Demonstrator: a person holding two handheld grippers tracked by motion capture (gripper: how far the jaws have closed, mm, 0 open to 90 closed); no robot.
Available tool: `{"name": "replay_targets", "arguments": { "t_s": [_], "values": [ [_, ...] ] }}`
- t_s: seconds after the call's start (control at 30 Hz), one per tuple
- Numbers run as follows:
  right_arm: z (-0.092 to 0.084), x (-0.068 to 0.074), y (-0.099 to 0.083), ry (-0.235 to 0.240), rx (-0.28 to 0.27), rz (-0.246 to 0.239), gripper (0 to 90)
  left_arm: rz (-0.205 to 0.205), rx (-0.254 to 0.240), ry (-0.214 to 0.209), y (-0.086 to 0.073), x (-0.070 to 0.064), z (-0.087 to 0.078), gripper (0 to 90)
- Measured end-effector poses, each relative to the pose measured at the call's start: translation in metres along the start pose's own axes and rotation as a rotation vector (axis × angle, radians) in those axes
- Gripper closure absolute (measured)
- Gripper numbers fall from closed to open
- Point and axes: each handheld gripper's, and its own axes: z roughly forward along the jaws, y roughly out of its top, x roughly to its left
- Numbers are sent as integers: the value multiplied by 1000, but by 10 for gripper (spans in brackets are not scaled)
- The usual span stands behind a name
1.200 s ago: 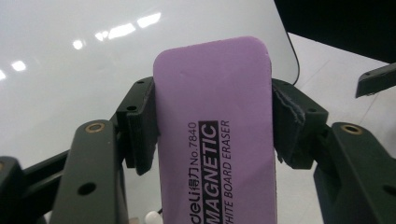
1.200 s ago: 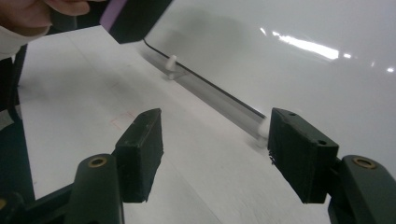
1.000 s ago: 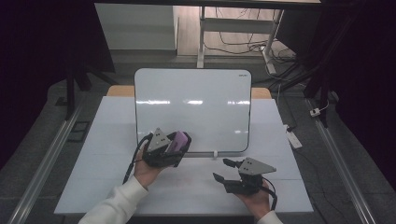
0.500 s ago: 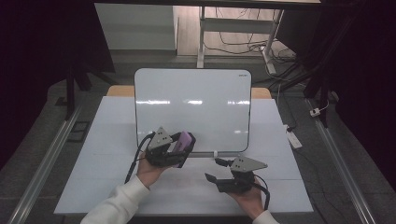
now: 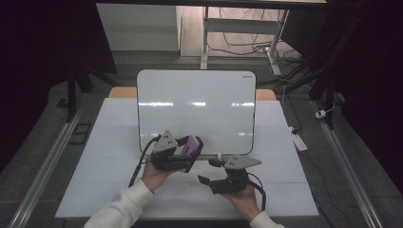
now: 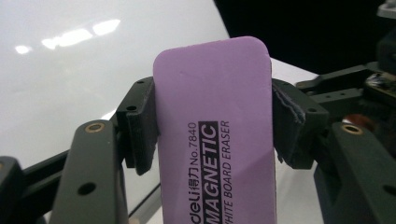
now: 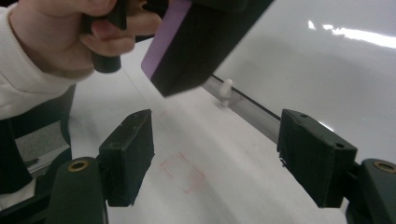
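A purple whiteboard eraser [image 6: 215,140] with black print sits between the pads of my left gripper [image 6: 215,116], which is shut on its two long sides. In the high view this left gripper [image 5: 194,148] holds the eraser [image 5: 193,141] at the lower edge of the whiteboard [image 5: 196,109]. My right gripper [image 5: 209,171] lies just to its right on the white table [image 5: 109,142]. In the right gripper view the right gripper [image 7: 217,135] has just been opening, and nothing is between its jaws. The eraser's dark underside [image 7: 201,42] hangs above and ahead of them.
A small white peg [image 7: 225,91] stands on the whiteboard's bottom rail [image 7: 247,112]. A faint red outline [image 7: 182,175] marks the table between the right jaws. A white tag [image 5: 299,141] lies off the table's right edge. Cables and desk legs show on the floor behind.
The right gripper has slid left toward the left gripper and its jaws have spread apart. The left gripper and the eraser have stayed in place.
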Motion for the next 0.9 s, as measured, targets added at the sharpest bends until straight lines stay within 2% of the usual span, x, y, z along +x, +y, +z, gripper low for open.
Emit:
{"name": "replay_targets", "arguments": {
  "t_s": [0.13,0.27,0.4,0.47,0.53,0.7,0.83,0.9],
  "values": [
    [6,1,4,23,-11,13,256,3,1,-13,-1,-2,1,390],
    [12,1,7,30,-17,4,252,1,1,-41,-1,-3,2,390],
    [14,0,9,41,-23,3,246,-11,0,-84,-1,-3,3,390],
    [16,0,9,48,-20,1,246,-35,-6,-120,-1,-1,2,390],
    [18,1,9,73,-27,9,248,-55,-12,-148,-1,0,2,390],
    [21,1,12,99,-33,14,245,-45,-12,-178,-2,0,4,390],
    [22,-4,12,162,-54,42,265,-60,-13,-227,-2,3,4,389],
    [22,-3,13,176,-62,35,299,-49,-7,-218,-3,2,5,389]
  ]
}}
